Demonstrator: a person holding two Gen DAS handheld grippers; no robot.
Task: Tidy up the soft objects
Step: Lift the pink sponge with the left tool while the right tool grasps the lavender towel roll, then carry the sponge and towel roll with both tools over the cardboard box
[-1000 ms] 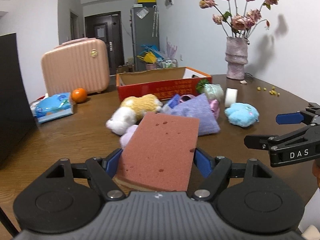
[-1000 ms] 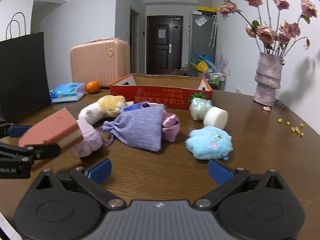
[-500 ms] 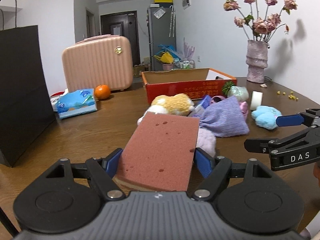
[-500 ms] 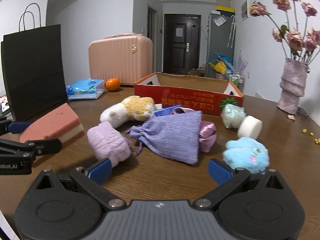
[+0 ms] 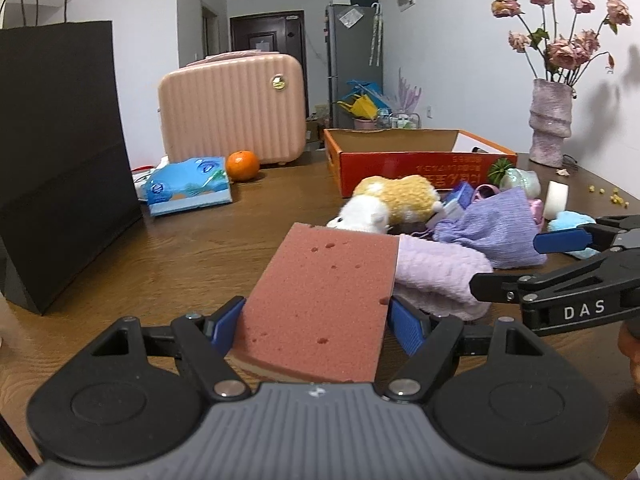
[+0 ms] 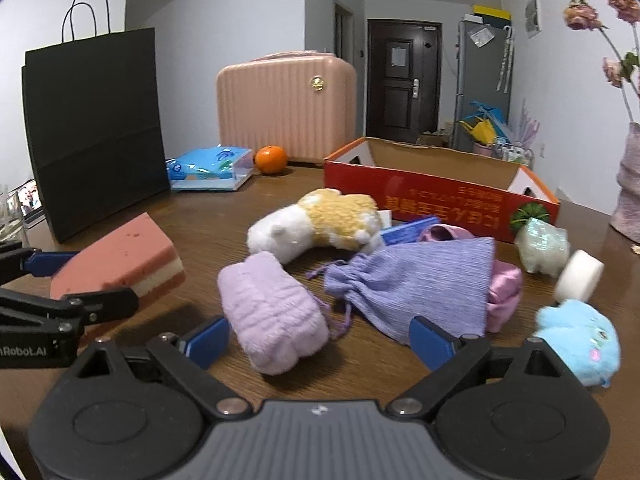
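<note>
Wooden table [image 6: 208,240]; black paper bag [image 6: 94,128] at 10 o'clock, red cardboard box [image 6: 436,196] at 1. Left gripper [image 5: 316,322] clamped on pink sponge [image 5: 324,304], off the tabletop. Right gripper [image 6: 318,338] jaws apart, lilac plush roll [image 6: 272,310] btwn them, w/ purple drawstring pouch [image 6: 424,280] just beside at 2.

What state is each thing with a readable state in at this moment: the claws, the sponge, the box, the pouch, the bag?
Left claw: shut on the pink sponge, held off the table.
Right claw: open, empty, fluffy lilac roll between its fingers, untouched.
Red cardboard box: open-topped, contents hidden.
Purple drawstring pouch: lying flat, mouth cinched.
Black paper bag: upright.
</note>
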